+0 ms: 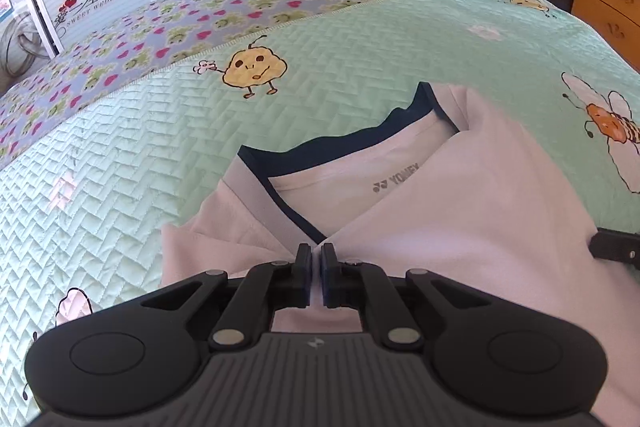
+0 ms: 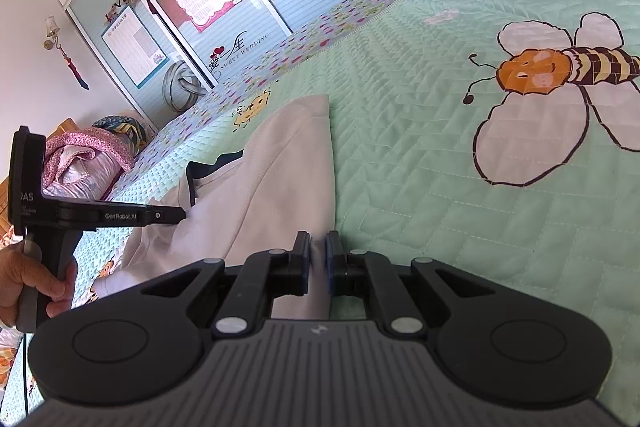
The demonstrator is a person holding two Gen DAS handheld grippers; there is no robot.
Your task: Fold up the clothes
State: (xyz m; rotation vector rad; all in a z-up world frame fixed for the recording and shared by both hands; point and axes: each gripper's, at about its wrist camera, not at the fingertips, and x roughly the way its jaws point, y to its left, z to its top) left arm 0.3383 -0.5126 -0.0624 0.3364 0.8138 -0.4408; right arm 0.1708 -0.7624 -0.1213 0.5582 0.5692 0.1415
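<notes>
Two views. Left wrist: white shirt (image 1: pixel 460 227) lower centre on green quilt (image 1: pixel 120 167); left gripper (image 1: pixel 316 263) pinching fabric below V-neck. Right wrist: right gripper (image 2: pixel 318 255) pinching shirt edge, lower centre. Likely mid-fold; next calls for carrying both pinches together.

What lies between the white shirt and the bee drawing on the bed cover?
Only bare green quilted cover lies between the white shirt and the bee drawing; the right wrist view shows this stretch best.

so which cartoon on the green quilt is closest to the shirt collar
The yellow blob figure holding a flower, just beyond the shirt's navy collar. The striped bee sits further off, toward the quilt's right side.
</notes>
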